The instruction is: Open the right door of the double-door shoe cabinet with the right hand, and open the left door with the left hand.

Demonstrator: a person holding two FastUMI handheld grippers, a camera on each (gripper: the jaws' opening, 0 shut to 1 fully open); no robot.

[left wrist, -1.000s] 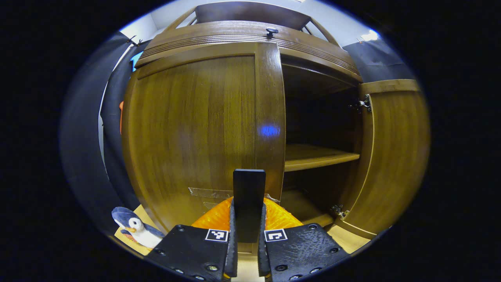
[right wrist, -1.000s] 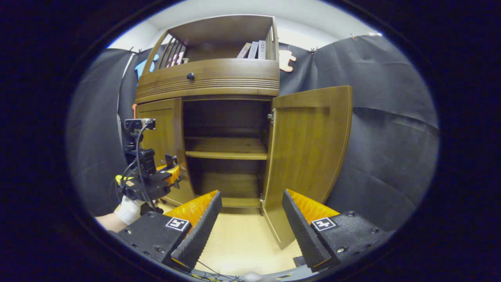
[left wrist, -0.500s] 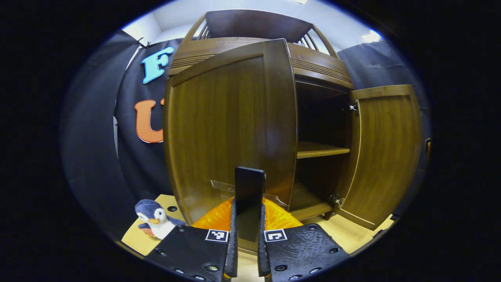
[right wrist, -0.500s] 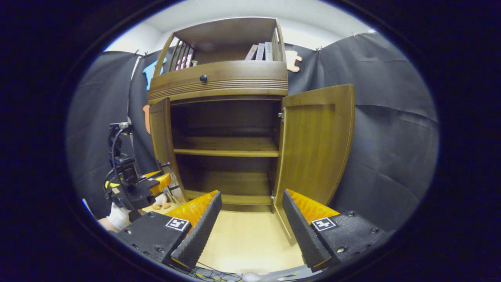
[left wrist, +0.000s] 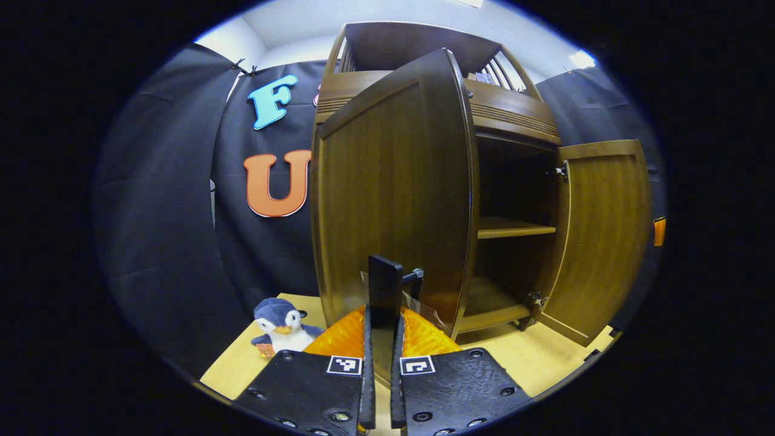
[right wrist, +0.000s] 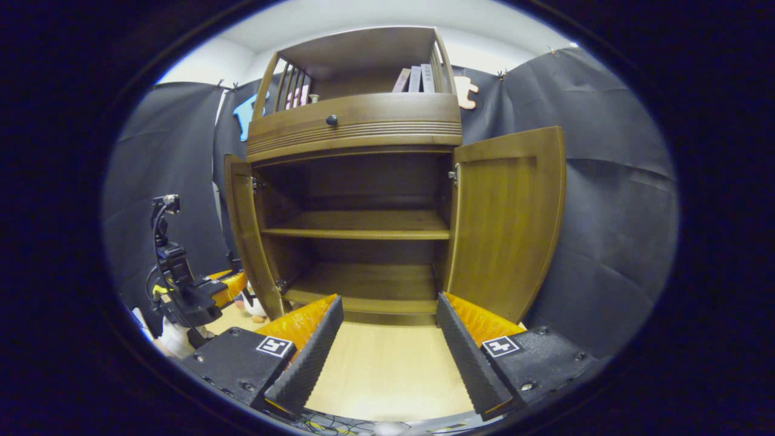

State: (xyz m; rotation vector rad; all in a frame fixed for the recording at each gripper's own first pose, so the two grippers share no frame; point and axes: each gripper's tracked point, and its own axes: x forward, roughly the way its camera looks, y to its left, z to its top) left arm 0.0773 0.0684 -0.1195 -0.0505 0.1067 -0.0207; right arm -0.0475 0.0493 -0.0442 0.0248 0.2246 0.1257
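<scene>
Gripping a dark flat handle [left wrist: 383, 284] on the left door [left wrist: 393, 181], the left gripper [left wrist: 381, 363] is showing its jaws pressed nearly together on that handle in the left gripper view, with the door swung well out from the shoe cabinet [right wrist: 357, 181]. The right gripper view is giving what the other lacks: the whole cabinet front-on, both doors standing open, the left door [right wrist: 245, 236] seen nearly edge-on and the right door [right wrist: 508, 224] swung wide against the black cloth. The left gripper [right wrist: 233, 284] is appearing there at the far left, beside the left door's lower edge. The right gripper [right wrist: 387, 339] is hanging with its jaws spread wide, holding nothing, apart from the cabinet, above the pale wooden floor [right wrist: 387, 375].

A toy penguin [left wrist: 280, 318] is sitting on the floor just left of the left door. The left door is blocking much of the interior in the left gripper view. Inside, a middle shelf [right wrist: 363, 225] and the bottom board are lying bare. A round knob [right wrist: 331, 120] is sitting on the drawer front above, and books [right wrist: 415, 79] are standing in the top rack
</scene>
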